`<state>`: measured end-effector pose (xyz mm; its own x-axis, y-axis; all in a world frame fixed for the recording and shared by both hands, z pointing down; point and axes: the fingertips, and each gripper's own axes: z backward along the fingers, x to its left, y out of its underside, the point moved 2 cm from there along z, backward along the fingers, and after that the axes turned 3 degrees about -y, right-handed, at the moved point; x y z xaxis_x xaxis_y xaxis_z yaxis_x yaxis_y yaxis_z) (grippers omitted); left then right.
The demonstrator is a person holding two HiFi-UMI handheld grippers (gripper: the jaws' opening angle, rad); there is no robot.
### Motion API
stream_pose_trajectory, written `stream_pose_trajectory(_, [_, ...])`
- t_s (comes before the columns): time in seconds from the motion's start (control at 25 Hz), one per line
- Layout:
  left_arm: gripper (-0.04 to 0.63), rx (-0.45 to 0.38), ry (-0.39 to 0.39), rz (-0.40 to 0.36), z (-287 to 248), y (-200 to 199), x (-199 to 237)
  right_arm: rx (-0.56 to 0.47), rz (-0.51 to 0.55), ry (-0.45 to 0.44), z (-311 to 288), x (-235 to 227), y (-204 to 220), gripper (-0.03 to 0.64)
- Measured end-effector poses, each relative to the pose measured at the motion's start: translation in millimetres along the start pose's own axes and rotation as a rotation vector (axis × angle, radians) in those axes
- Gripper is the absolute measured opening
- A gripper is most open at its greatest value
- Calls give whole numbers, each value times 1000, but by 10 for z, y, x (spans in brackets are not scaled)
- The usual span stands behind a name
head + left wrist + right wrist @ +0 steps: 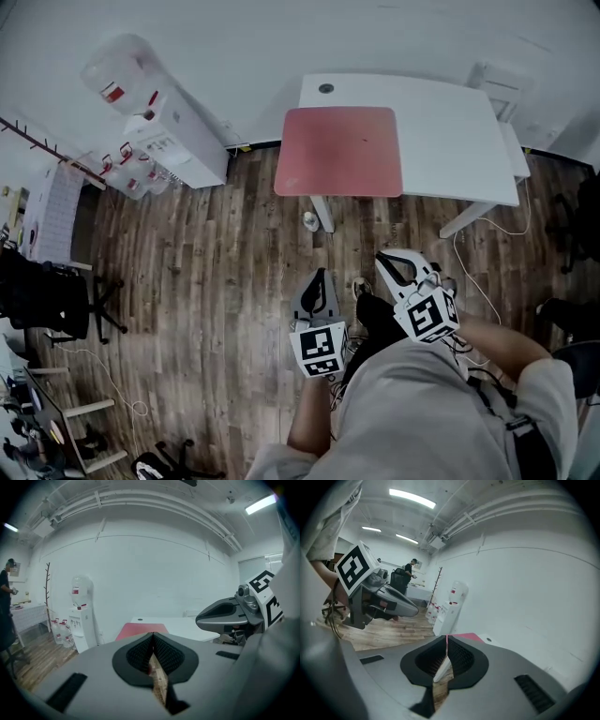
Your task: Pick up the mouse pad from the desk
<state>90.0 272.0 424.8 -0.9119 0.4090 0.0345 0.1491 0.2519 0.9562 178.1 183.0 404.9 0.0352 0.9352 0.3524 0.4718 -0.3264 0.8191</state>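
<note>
A red mouse pad lies flat on the left part of a white desk and overhangs its front edge. Both grippers hang over the wooden floor, well short of the desk, pointing toward it. The left gripper is shut with nothing in it, and so is the right gripper beside it. In the left gripper view the pad shows far beyond the closed jaws, with the right gripper at the right. The right gripper view has its closed jaws in front of a sliver of pad.
A water dispenser with spare bottles stands left of the desk. A black office chair and a coat rack are at the far left. A cable trails on the floor under the desk's right side. A person stands far off.
</note>
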Motion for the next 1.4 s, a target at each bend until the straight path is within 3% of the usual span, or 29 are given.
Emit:
stream_pose_trajectory(0.44, [12, 122, 63, 38, -1157, -11, 502, 58, -193, -21, -937, -615, 360, 41])
stream_pose_trajectory(0.68, [12, 244, 131, 36, -1831, 133, 540, 110, -326, -31, -1325, -924, 694, 41])
stream_pose_trajectory(0.84, [12, 339, 170, 87, -2179, 310, 519, 153, -445, -53, -1516, -1056, 1033, 41])
stream_pose_trajectory(1.08, [12, 418, 198, 67, -2632, 501, 537, 210, -429, -61, -1738, -1115, 1418, 41])
stream_pose_trajectory(1.4, [12, 488, 244, 28, -3015, 632, 529, 284, -692, -24, -1828, -1190, 1931, 41])
